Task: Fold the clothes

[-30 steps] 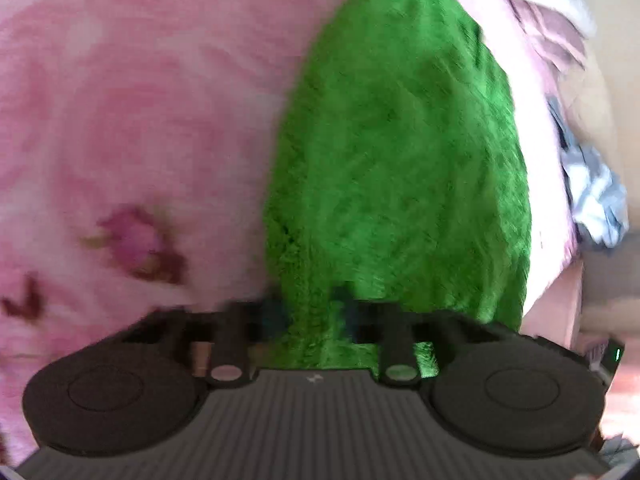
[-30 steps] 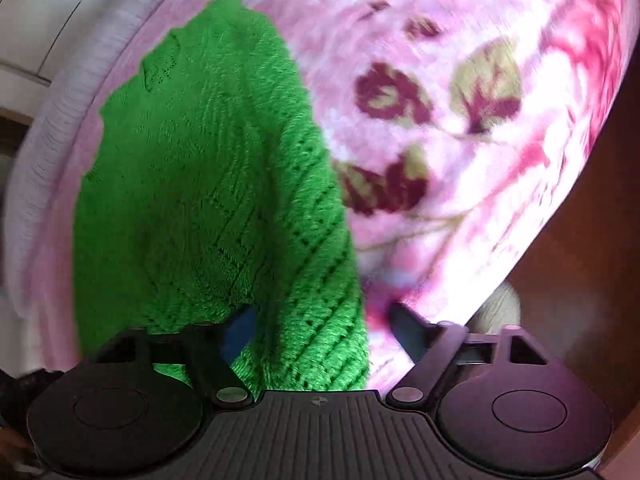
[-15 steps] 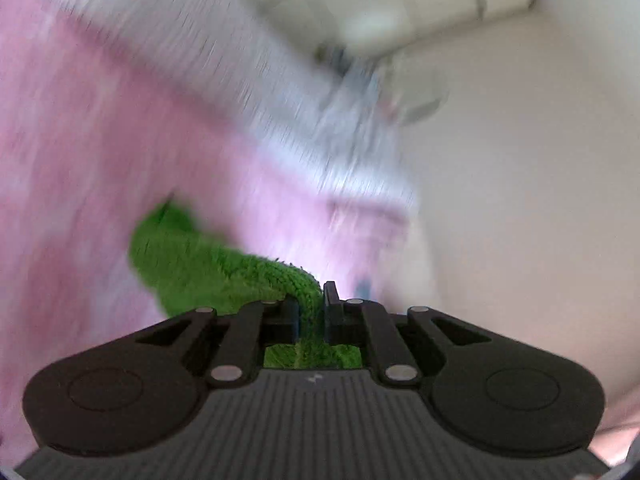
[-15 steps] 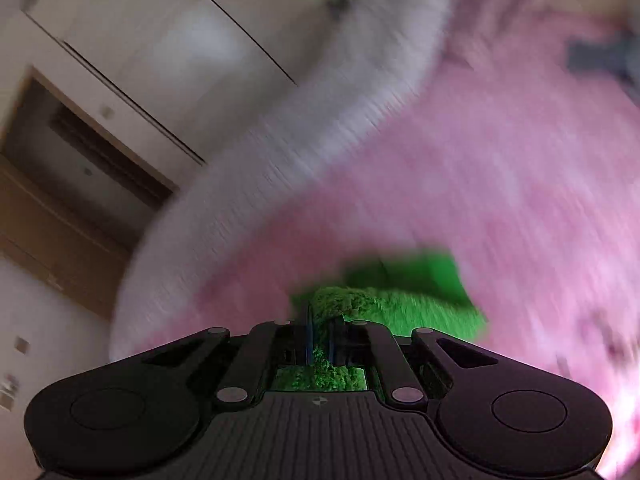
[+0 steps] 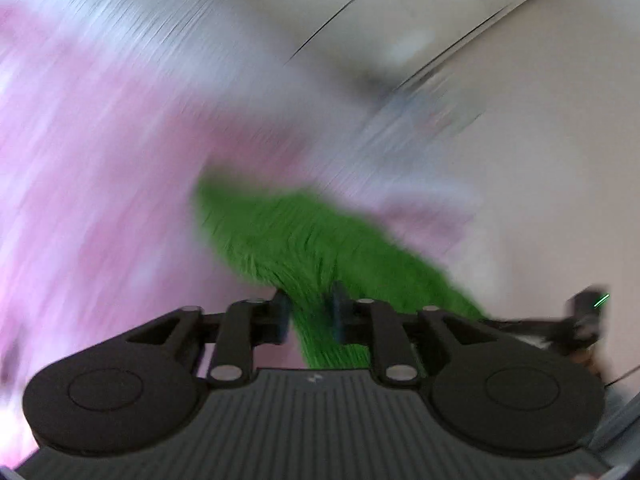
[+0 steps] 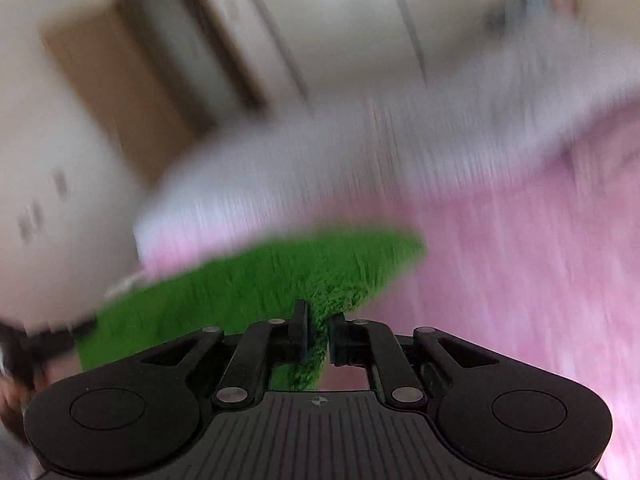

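Left wrist view: knit garment [image 5: 320, 240] between the pads of the left gripper [image 5: 308, 314], trailing off toward 11 o'clock and 4 o'clock, above the blanket [image 5: 100, 180]. Blanket spread from 8 to 12 o'clock; cabinet doors [image 5: 420, 20] behind at 1 o'clock.

Right wrist view: garment [image 6: 260, 280] between the pads of the right gripper [image 6: 319, 330], stretched toward 9 o'clock. Blanket [image 6: 520, 260] at 3 o'clock; wardrobe [image 6: 140, 80] behind at 11 o'clock.

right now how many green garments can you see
1: a green knit sweater, lifted over the pink blanket, between the fingers of the left gripper and the right gripper. Blur may hide others.
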Available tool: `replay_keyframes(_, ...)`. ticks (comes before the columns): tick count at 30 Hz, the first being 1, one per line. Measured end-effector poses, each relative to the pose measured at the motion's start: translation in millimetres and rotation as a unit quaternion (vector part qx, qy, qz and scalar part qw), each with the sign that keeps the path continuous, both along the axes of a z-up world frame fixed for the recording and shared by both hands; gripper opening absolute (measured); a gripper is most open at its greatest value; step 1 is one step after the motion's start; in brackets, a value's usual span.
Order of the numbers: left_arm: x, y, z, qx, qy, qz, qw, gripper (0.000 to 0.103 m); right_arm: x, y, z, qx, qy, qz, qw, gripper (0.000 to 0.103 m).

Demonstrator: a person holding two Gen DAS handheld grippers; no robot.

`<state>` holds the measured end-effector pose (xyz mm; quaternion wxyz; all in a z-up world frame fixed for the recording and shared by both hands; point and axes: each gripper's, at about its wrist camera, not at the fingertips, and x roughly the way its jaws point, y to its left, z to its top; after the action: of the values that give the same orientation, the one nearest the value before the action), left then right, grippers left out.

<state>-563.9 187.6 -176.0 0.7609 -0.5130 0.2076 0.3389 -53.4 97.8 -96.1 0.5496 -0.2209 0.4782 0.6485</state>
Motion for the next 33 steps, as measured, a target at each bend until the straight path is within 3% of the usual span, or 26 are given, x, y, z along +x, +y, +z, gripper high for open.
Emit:
replay_keyframes(1, 2, -16, -28, -0.049, 0.047, 0.000, 0.9977, 0.019, 2, -10, -30, -0.066, -0.014, 0.008, 0.998, 0.018)
replay_keyframes(2, 4, -33, -57, -0.102, 0.097, 0.006, 0.9900, 0.019, 4, -20, -61, -0.132, -0.032, 0.013, 0.991, 0.019)
replay_keyframes(4, 8, -55, -97, -0.171, 0.160, 0.015, 0.9722, 0.019, 4, -38, -109, -0.214, -0.063, 0.028, 0.974, 0.020)
replay_keyframes(6, 11, -62, -114, -0.191, 0.177, 0.034, 0.9650, 0.019, 4, -50, -145, -0.258, -0.077, 0.040, 0.962, 0.021)
replay_keyframes(7, 10, -52, -116, -0.190, 0.176, 0.037, 0.9653, 0.020, 6, -51, -156, -0.266, -0.070, 0.038, 0.961, 0.021)
replay_keyframes(11, 33, -25, -116, -0.136, 0.183, 0.013, 0.9736, 0.035, 7, -37, -187, -0.252, -0.085, 0.030, 0.963, 0.031)
replay_keyframes(17, 92, 42, -133, -0.048, 0.203, -0.065, 0.9757, 0.035, 2, 6, -222, -0.195, -0.129, 0.021, 0.972, 0.034)
replay_keyframes(22, 122, 95, -137, 0.010, 0.201, -0.126, 0.9715, 0.035, 13, 48, -255, -0.169, -0.110, -0.006, 0.979, 0.035)
replay_keyframes(25, 134, 125, -140, 0.039, 0.203, -0.155, 0.9660, 0.035, 23, 69, -267, -0.155, -0.110, -0.015, 0.982, 0.036)
replay_keyframes(30, 154, 161, -145, 0.097, 0.238, -0.183, 0.9488, 0.037, 41, 99, -275, -0.112, -0.095, -0.037, 0.988, 0.046)
replay_keyframes(33, 171, 172, -151, 0.138, 0.269, -0.213, 0.9291, 0.039, 51, 117, -277, -0.094, -0.088, -0.046, 0.991, 0.048)
